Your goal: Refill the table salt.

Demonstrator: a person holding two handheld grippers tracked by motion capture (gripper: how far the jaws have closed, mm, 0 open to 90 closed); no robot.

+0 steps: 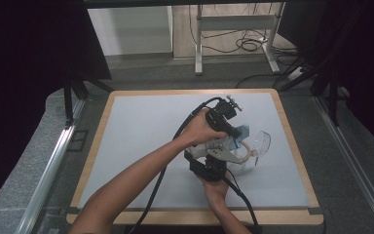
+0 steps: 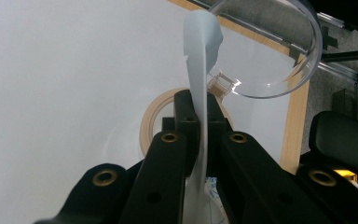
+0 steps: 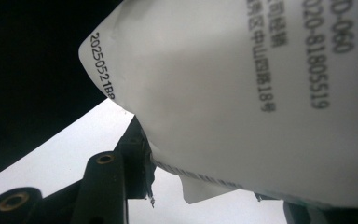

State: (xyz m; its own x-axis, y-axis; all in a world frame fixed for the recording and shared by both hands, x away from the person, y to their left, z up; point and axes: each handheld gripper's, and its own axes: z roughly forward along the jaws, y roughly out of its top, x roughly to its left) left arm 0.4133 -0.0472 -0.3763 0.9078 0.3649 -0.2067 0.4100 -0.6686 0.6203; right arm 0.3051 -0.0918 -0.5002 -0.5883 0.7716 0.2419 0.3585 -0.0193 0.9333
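A white and light-blue printed packet (image 1: 234, 138) hangs above the table between both grippers. My left gripper (image 1: 233, 132) comes from the upper left and is shut on the packet's thin edge (image 2: 200, 88). My right gripper (image 1: 218, 152), under its grey plate, comes from below. Its jaws grip the packet (image 3: 261, 93) at a torn, jagged bottom edge, and the black printed text and a date code show close up. The right gripper's own point (image 3: 205, 186) lies under that sheet. The packet hides the right jaw's tip.
A tan tape roll (image 1: 244, 152) lies on the grey mat (image 1: 141, 146) below the packet; in the left gripper view the tape roll (image 2: 150, 119) sits behind the jaws. A clear plastic bowl (image 1: 261, 141) (image 2: 265, 51) rests beside it, near the table's wooden right edge (image 1: 297, 156).
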